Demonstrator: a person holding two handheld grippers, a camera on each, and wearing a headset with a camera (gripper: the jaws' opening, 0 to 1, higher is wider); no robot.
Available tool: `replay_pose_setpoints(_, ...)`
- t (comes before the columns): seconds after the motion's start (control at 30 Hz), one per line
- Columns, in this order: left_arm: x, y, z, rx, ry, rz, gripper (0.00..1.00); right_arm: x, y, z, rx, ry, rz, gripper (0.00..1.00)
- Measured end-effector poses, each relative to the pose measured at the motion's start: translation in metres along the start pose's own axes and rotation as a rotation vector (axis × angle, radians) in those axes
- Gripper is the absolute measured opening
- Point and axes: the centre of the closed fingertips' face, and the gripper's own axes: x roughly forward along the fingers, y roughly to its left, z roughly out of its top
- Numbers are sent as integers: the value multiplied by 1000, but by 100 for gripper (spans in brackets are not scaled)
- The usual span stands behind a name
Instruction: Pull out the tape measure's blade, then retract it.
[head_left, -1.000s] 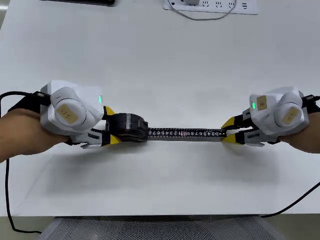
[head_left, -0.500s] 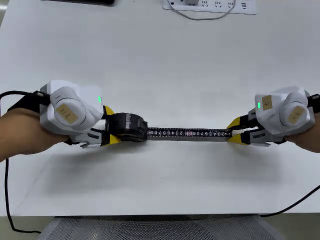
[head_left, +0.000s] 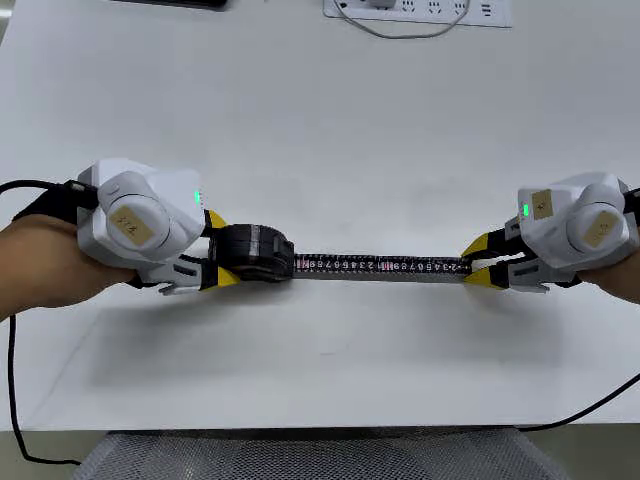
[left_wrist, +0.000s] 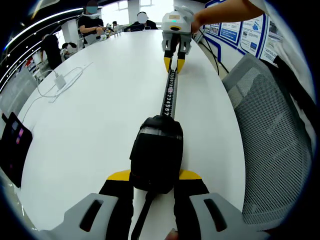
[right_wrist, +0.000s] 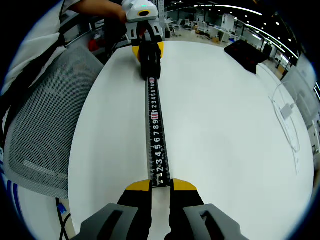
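Far left, the person's left hand (head_left: 45, 268) wraps the white body of the left gripper (head_left: 222, 252), and its yellow-tipped jaws are clenched on the black tape measure case (head_left: 258, 254), one jaw on each flank. In the left gripper view the case sits square between those jaws, low in the picture, strap end toward the camera.

Moving right, out of the case's mouth comes the blade (head_left: 380, 266), dark with white numerals and a red mark partway along. It runs straight and level across the front part of the white table (head_left: 320, 140), close over the surface; whether it touches the top, I cannot tell.

On to the far end: the right gripper (head_left: 477, 262) has its yellow tips pinched tight on the blade's tip, held in the right hand (head_left: 612, 285). The right gripper view confirms it, with the blade's end caught between the closed jaws and the numbers counting up and away toward the case at the top.

So the two grippers stand well apart, facing each other, with the blade drawn out between them.

At the back edge of the table lies a white power strip (head_left: 420, 10) with a cable looping off it. A grey mesh chair (head_left: 300, 455) shows below the table's near edge.
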Motion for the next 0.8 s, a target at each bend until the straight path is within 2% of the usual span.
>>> replay_pose_setpoints(0.8,0,0,0,2,-1,1,25,-9,0,-19,2,41,6,8)
